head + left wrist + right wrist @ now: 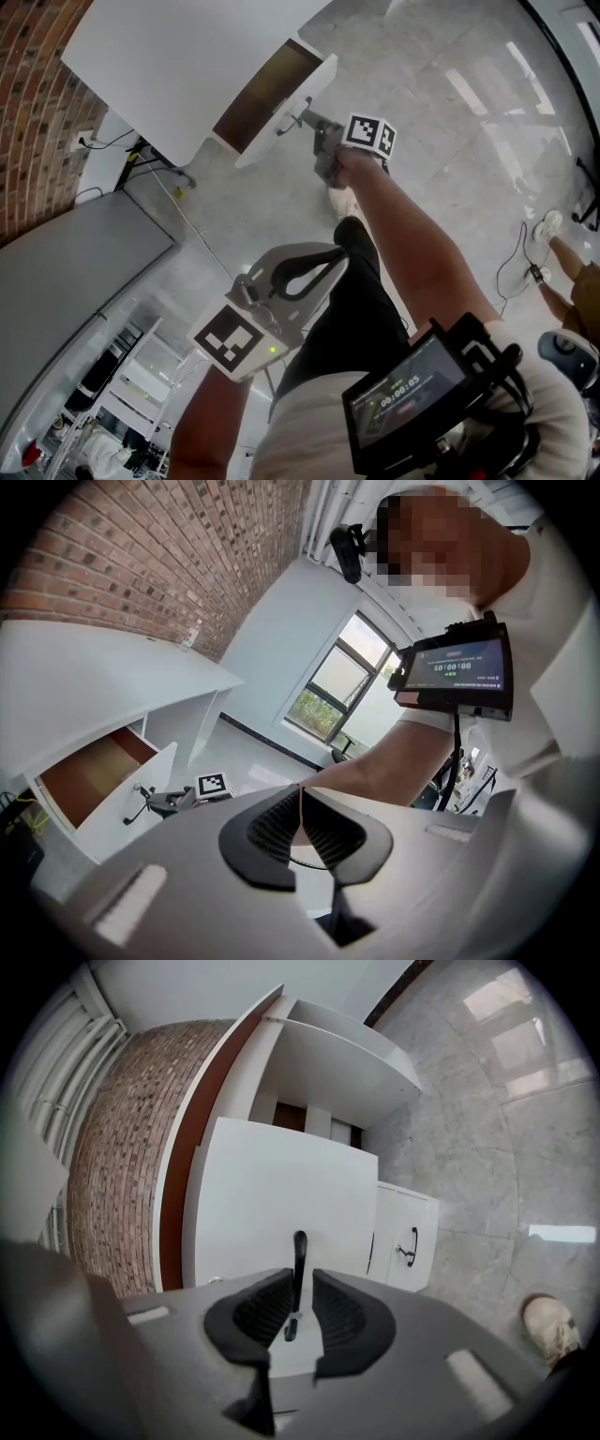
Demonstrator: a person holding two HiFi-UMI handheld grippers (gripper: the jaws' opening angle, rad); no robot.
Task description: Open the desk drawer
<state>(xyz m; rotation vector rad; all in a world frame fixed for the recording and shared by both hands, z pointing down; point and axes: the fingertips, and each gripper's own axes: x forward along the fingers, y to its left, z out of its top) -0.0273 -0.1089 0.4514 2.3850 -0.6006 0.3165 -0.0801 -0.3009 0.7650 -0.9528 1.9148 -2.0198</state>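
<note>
The white desk (159, 66) stands at the upper left of the head view. Its drawer (286, 108) is pulled out, showing a brown inside (262, 89). My right gripper (307, 122) reaches to the drawer front and is shut on the thin black drawer handle (299, 1255), which runs between its pads. The left gripper view shows the same open drawer (103, 780) with the right gripper (155, 803) at it. My left gripper (328, 265) hangs back near my body, shut with nothing in it; its pads meet (300, 803).
A brick wall (28, 112) runs behind the desk, and a cable (202, 239) trails over the marble floor. A small white cabinet (405, 1237) with a black handle stands under the desk. My shoe (342, 202) is below the drawer. Another person (562, 272) stands at the right.
</note>
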